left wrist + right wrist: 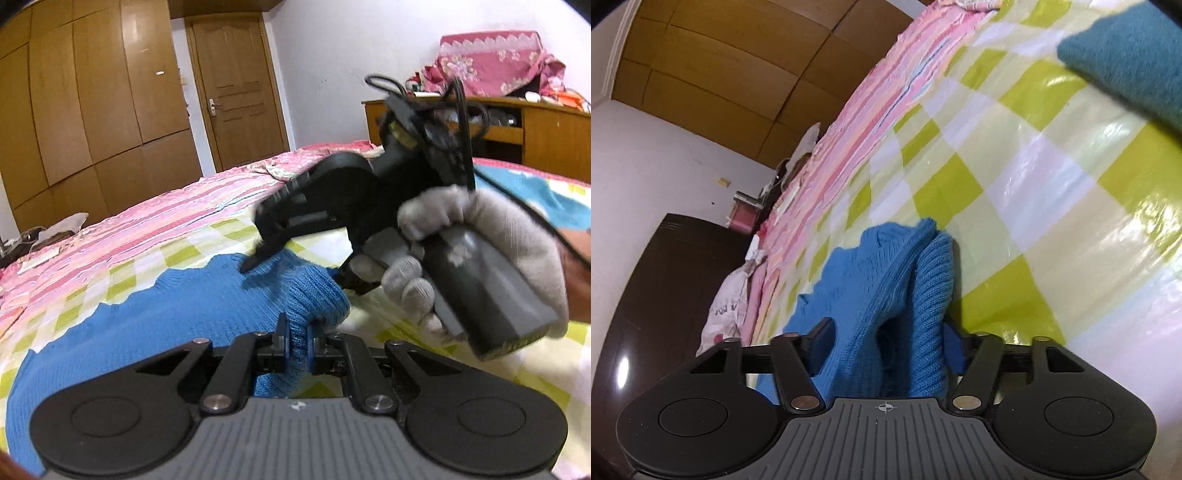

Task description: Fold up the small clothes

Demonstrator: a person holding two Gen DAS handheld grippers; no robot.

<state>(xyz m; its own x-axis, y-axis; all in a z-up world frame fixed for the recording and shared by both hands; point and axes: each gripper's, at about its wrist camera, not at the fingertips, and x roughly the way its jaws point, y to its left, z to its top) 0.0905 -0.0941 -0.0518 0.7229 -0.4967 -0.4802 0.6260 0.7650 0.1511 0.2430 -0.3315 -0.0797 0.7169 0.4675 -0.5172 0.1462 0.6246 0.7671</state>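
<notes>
Our left gripper (295,341) pinches a thick fold of the blue knit sweater (177,317) between its two blue-padded fingers (282,338), the pads drawn close with the ribbed fabric bunched between them. From that pinch the sweater spreads away to the left and toward us across the green-and-white checked sheet (373,236), its scalloped edge running along the far side. Our right gripper (258,254) comes in from the right in the left wrist view, held by a grey-gloved hand (476,236), and its dark finger tips touch down on the sweater just beyond the left gripper's pinch. In the right wrist view, the right gripper (882,350) has its fingers set wider apart, with a ribbed fold of the blue knit sweater (871,288) lying between them and filling the gap; the pads (822,345) appear to bear on the cloth from both sides, though the knit hides much of them. In that view the checked sheet (1015,192) stretches off to the right, a darker teal garment (1126,59) sits at the far right corner, and a pink striped bedcover (857,136) runs along the far left edge of the bed.
</notes>
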